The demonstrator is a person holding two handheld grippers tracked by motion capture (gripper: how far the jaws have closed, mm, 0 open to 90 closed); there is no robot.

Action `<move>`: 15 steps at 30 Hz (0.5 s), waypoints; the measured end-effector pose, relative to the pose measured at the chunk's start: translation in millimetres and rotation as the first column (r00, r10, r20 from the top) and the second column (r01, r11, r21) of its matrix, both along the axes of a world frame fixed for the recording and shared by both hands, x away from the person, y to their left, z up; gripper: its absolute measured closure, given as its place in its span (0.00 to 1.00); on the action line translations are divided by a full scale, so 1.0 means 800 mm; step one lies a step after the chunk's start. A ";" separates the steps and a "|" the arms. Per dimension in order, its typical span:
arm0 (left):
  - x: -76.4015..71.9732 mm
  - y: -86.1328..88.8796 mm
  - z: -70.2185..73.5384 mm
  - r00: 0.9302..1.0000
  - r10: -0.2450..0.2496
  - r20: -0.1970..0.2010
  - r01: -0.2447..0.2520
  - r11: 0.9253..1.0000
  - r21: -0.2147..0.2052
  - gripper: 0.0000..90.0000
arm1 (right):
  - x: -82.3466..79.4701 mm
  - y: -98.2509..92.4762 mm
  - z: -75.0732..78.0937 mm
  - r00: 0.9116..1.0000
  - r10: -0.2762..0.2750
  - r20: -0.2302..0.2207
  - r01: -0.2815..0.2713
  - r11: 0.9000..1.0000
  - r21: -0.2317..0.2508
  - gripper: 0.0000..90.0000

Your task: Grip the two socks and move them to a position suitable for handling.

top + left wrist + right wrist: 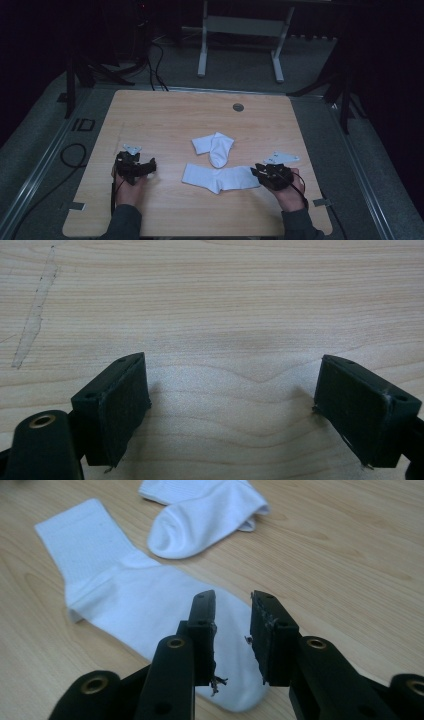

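The left gripper (140, 167) rests on bare pale woodgrain table (150, 115), its jaws spread wide. At centre lie two soft white socks: one folded (214, 147), one flat (220, 178). The right gripper (233, 625) hovers over the flat sock's toe, its jaws narrowly apart.
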State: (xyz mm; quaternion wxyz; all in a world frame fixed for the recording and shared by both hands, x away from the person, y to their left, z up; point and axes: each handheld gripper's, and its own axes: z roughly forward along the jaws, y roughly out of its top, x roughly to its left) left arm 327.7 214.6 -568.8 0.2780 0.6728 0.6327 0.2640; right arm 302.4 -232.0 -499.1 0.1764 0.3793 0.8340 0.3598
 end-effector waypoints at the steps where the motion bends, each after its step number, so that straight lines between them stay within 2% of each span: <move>1: 0.000 0.000 0.000 1.000 0.000 0.000 0.000 1.000 0.000 0.16 | 0.001 0.004 -0.002 1.000 0.011 -0.002 -0.011 1.000 -0.007 0.79; 8: -0.003 -0.003 0.000 1.000 0.017 0.002 -0.017 1.000 0.000 0.16 | 0.012 0.030 -0.036 0.998 0.047 -0.051 -0.052 0.992 -0.113 0.97; 12: -0.007 -0.005 0.000 1.000 0.018 0.010 -0.018 1.000 0.000 0.21 | 0.017 0.039 -0.057 0.995 0.048 -0.084 -0.061 0.985 -0.160 0.98; 15: -0.011 -0.009 0.001 1.000 0.013 0.021 -0.013 1.000 -0.003 0.28 | 0.015 0.042 -0.061 0.994 0.054 -0.091 -0.068 0.985 -0.158 0.99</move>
